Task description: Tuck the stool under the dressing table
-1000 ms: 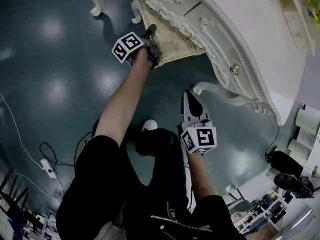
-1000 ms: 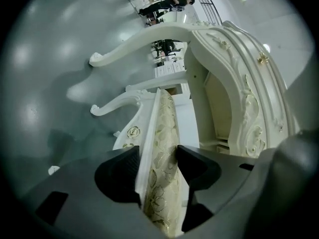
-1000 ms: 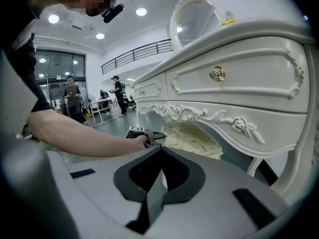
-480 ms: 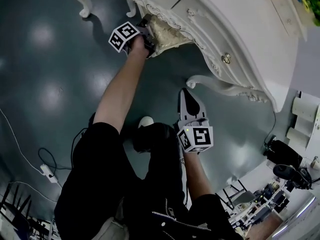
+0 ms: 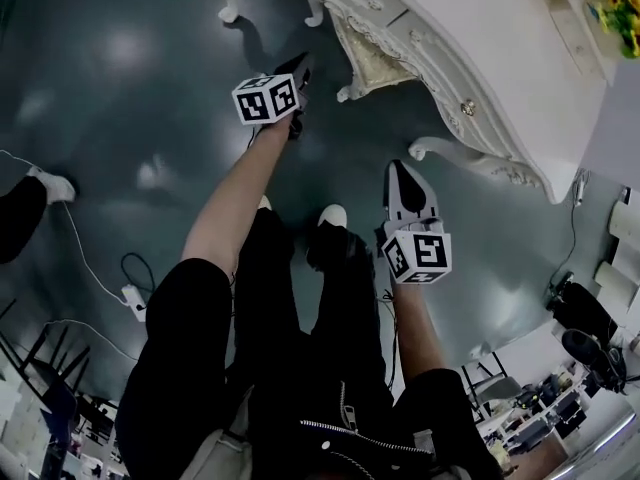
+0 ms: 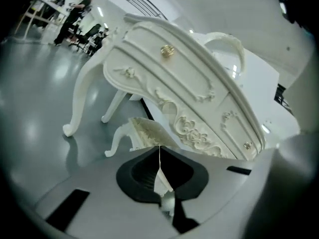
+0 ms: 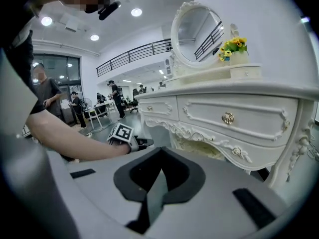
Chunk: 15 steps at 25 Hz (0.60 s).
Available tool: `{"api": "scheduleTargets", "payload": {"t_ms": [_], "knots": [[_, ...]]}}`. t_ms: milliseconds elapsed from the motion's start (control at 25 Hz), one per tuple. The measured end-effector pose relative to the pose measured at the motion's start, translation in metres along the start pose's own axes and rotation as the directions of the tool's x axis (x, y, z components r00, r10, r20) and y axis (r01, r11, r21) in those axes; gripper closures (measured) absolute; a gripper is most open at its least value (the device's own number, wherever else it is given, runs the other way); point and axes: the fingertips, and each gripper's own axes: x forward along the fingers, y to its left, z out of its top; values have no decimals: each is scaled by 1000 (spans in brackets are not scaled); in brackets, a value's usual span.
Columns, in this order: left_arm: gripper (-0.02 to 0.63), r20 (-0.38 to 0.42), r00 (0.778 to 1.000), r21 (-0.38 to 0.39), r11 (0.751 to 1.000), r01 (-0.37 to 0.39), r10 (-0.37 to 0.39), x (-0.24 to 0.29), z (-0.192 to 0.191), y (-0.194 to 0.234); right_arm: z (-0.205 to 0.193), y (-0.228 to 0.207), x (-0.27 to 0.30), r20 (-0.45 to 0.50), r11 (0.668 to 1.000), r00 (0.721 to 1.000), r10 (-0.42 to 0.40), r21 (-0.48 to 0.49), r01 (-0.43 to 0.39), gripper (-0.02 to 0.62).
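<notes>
- Table (image 5: 480, 38): the big white piece fills the upper right of the head view. Its carved apron and curved legs frame the gap I'm feeding. Any last push should go square into that gap, never slanting toward a leg.
- Stool (image 5: 372, 60): it stands on the floor (image 5: 120, 148) under the table. A corner of the seat and one leg poke out past the front edge. I'd call the tuck nearly done, needing a short nudge at most. If I give one, I'd press low on the seat edge so the stool slides rather than tips.
- Left gripper (image 5: 299, 65): its jaws have just been closing and now sit together with nothing between them. It hovers near the stool's exposed corner without touching it. Closed tips make a good blunt pusher, so I'd leave them shut.
- Right gripper (image 5: 405, 170): jaws together and empty. It hangs by the table's near leg (image 5: 460, 156), well apart from the stool. I'd hold it clear of that leg.
</notes>
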Motion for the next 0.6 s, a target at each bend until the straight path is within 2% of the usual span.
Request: {"api": "scheduleTargets", "payload": {"t_ms": [120, 280, 440, 600], "knots": [[584, -62, 998, 136, 991, 5, 3, -40, 19, -24, 36, 16, -11, 7, 1000, 1000, -3, 15, 3, 591], [584, -98, 995, 292, 956, 38, -9, -89, 56, -69, 85, 36, -29, 19, 1000, 1000, -12, 13, 12, 591], [584, -107, 993, 388, 918, 84, -46, -138, 101, -125, 133, 54, -54, 35, 999, 999, -35, 23, 34, 591], [584, -158, 987, 451, 888, 94, -24, -184, 132, -167, 179, 69, -79, 62, 997, 996, -60, 41, 58, 591]]}}
